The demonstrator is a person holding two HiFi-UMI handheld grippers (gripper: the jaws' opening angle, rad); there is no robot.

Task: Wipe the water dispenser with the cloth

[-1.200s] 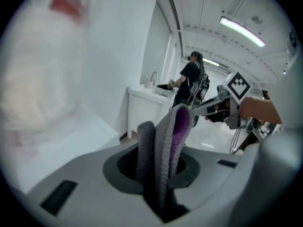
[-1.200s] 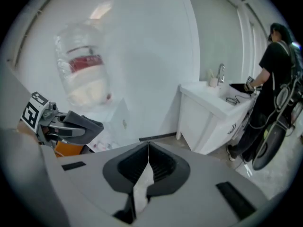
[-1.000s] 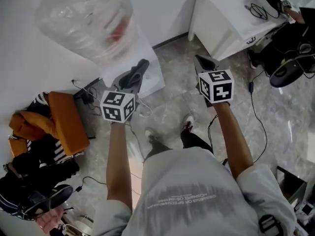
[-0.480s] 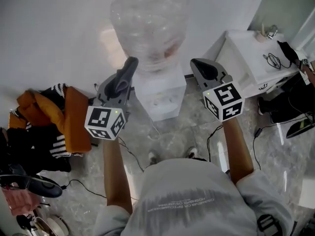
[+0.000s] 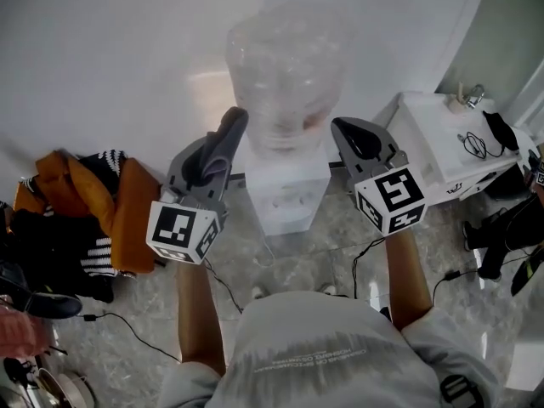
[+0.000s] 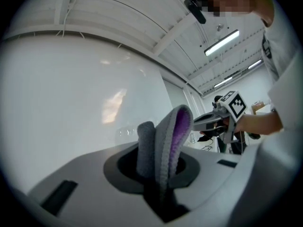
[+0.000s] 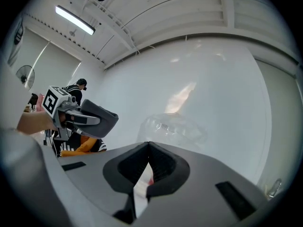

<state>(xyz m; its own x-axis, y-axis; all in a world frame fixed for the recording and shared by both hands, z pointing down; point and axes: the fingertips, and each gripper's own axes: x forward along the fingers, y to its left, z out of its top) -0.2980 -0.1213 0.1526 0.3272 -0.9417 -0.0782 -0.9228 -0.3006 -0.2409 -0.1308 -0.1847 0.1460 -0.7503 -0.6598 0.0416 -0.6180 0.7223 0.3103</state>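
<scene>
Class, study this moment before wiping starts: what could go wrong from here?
1. The cloth sticks up loosely from the left gripper, so rubbing might pull it free.
2. The big bottle stands atop the water dispenser; a hard push could rock it.

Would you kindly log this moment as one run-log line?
left gripper: shut on cloth | right gripper: shut, empty | water dispenser: ahead, untouched by cloth

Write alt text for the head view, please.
Seen from above, a person holds two grippers before a water dispenser topped by a clear bottle. The left gripper grips a grey cloth; the right gripper has its jaws together, empty.
</scene>
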